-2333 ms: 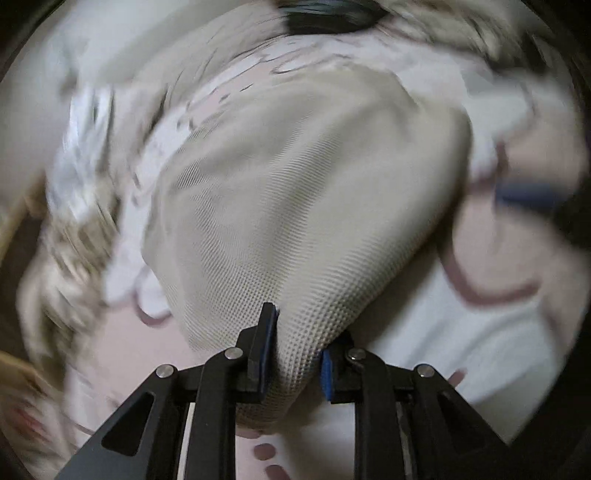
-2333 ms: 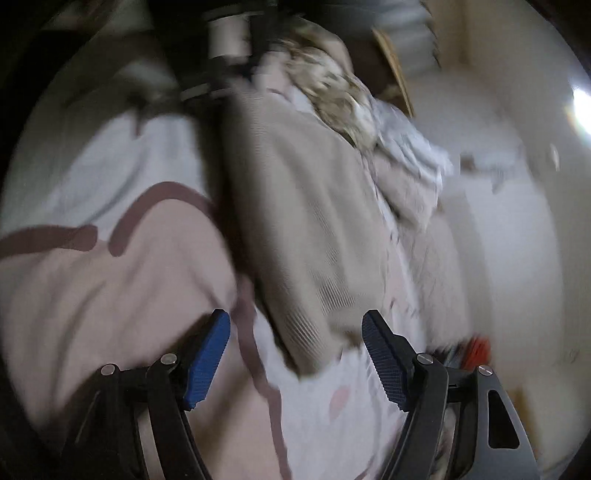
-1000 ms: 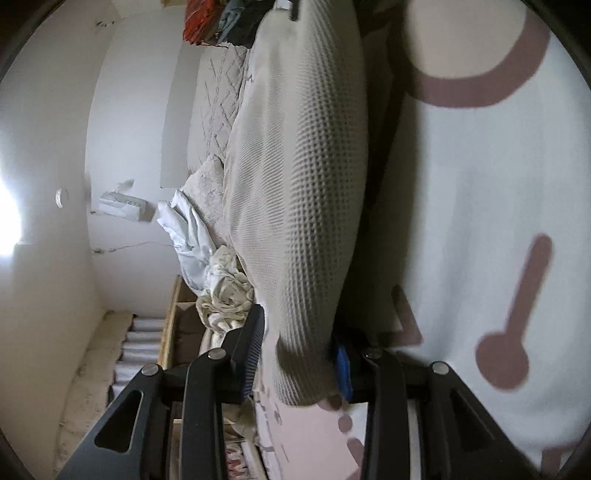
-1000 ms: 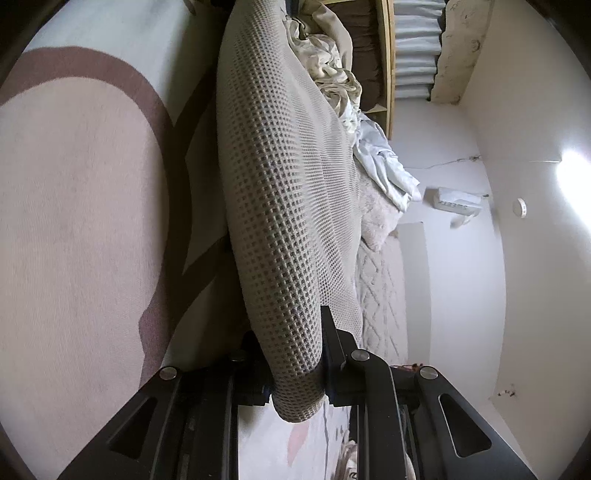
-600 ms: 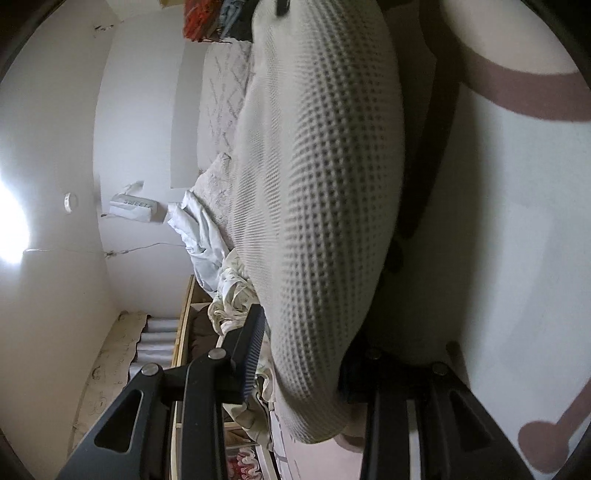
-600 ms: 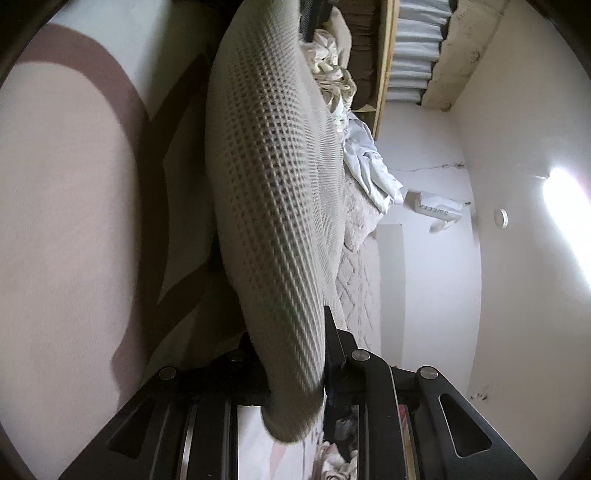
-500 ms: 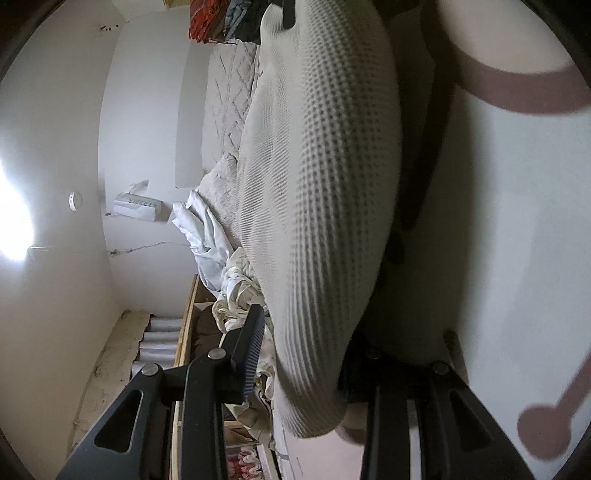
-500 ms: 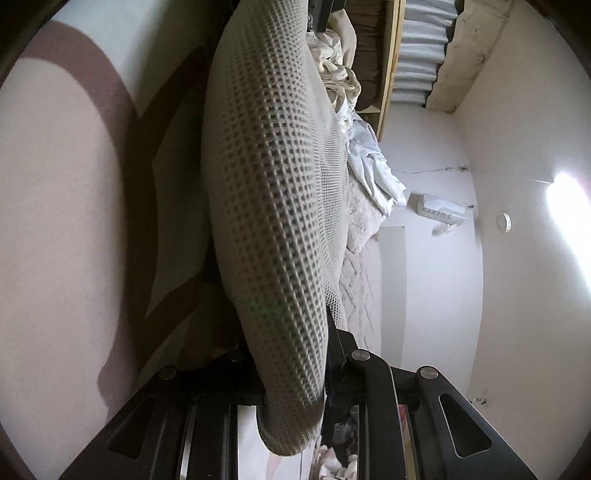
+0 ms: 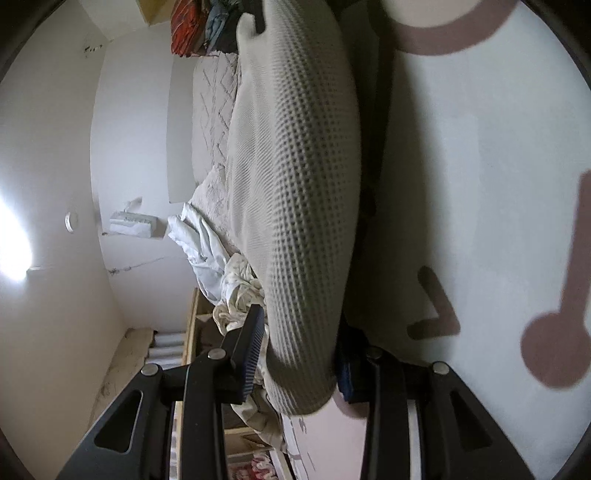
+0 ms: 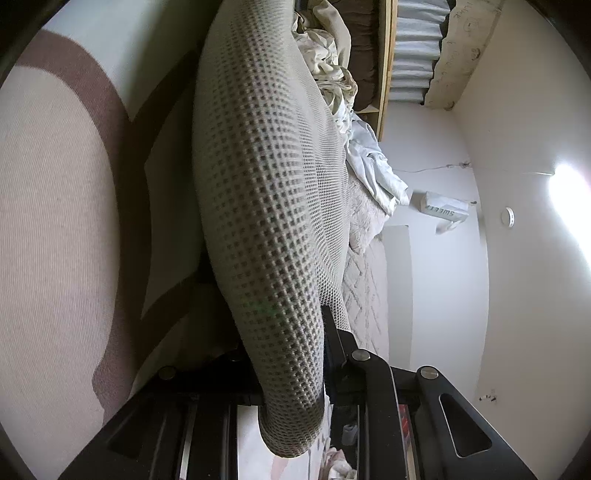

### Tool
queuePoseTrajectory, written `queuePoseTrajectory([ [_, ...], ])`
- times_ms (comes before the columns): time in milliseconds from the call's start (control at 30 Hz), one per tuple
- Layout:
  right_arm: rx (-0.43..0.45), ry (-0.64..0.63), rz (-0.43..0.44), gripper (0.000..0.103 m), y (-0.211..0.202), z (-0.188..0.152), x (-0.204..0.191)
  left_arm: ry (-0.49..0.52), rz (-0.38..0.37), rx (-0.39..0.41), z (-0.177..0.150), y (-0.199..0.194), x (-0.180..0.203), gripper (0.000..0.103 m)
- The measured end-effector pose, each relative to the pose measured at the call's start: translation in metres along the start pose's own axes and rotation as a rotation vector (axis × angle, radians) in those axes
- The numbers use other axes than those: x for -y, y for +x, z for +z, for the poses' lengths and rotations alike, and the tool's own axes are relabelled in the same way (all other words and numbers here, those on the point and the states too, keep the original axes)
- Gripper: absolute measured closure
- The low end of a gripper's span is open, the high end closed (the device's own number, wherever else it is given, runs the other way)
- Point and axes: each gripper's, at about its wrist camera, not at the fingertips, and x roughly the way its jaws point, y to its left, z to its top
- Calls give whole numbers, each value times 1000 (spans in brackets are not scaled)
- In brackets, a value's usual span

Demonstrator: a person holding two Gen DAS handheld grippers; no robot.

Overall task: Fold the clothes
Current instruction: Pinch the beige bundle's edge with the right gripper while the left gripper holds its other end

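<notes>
Surroundings, left view: a white sheet [image 9: 480, 166] with brown-pink shapes fills the right half; a quilted blanket [image 9: 216, 92] runs up the centre left; crumpled white clothes [image 9: 207, 254] lie at mid left, with a red and dark pile [image 9: 195, 26] at the top; a tissue box [image 9: 133, 223] sits against the pale wall at left.
Surroundings, right view: the same sheet [image 10: 55, 221] fills the left half; crumpled clothes [image 10: 369, 162] sit upper centre, below a wooden frame [image 10: 384, 55]; the tissue box [image 10: 443, 210] is at right, near a bright light [image 10: 569, 188].
In the way: the knit [image 9: 295, 184] covers the centre of both views and hides whatever lies behind it.
Left gripper [image 9: 299, 354]: jaws clenched on one end of the knit, a thick bunch of fabric pinched between them, the hem bulging out below the pads; the right-hand pad is mostly hidden in shadow.
Right gripper [image 10: 291, 365]: jaws clamped tight on the other end of the knit [image 10: 266, 203], with the cuff-like edge hanging below; the left-hand finger is hidden behind the fabric.
Knit, place: a beige waffle-weave garment, bottom centre to top centre in each view, next to the sheet.
Knit, axis: long axis runs from the jaws straight up the frame, away from each camera, its far end at the top edge.
</notes>
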Motion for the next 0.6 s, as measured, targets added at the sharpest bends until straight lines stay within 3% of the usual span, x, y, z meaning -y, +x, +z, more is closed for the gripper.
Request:
queuePoseTrajectory([
  [133,2,6,0,81,2,0,1,-8,-6,-11,6,10,-1,73],
  [200,2,5,14,81,2,1,3,-38,-36,-4,3,9,-5,82],
  [433,39,-78,134,87,2,-2,29,-191,-156,21,-4,8,-45,84],
  [600,75,-110,109,89,23,3,101,-530,-368,-22,-5,33,-146,84],
])
